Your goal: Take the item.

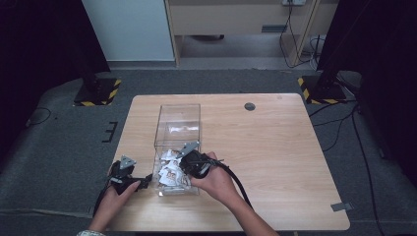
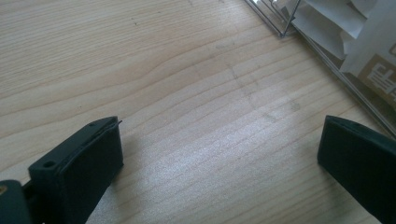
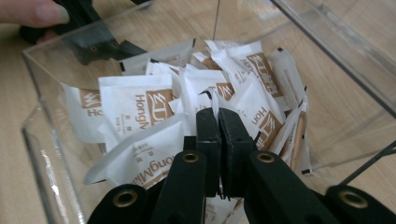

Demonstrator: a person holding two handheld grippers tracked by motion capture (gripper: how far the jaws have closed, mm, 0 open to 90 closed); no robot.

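Note:
A clear plastic box [image 1: 177,115] stands on the wooden table [image 1: 275,147], its near end heaped with several white and brown sachets [image 1: 172,173]. My right gripper [image 1: 182,163] reaches into that end from the right. In the right gripper view its jaws [image 3: 218,114] stand pressed together amid the sachets [image 3: 140,105], with a white sachet corner [image 3: 208,99] pinched at their tips. My left gripper [image 1: 145,181] rests on the table just left of the box. Its jaws [image 2: 219,128] are open wide over bare wood, nothing between them.
The box wall [image 2: 327,60] runs along the upper right of the left gripper view, sachets behind it. Through the box wall [image 3: 46,154] I see the other gripper [image 3: 93,44] and a fingertip [image 3: 37,11]. A round cable port [image 1: 250,106] sits at the table's far side.

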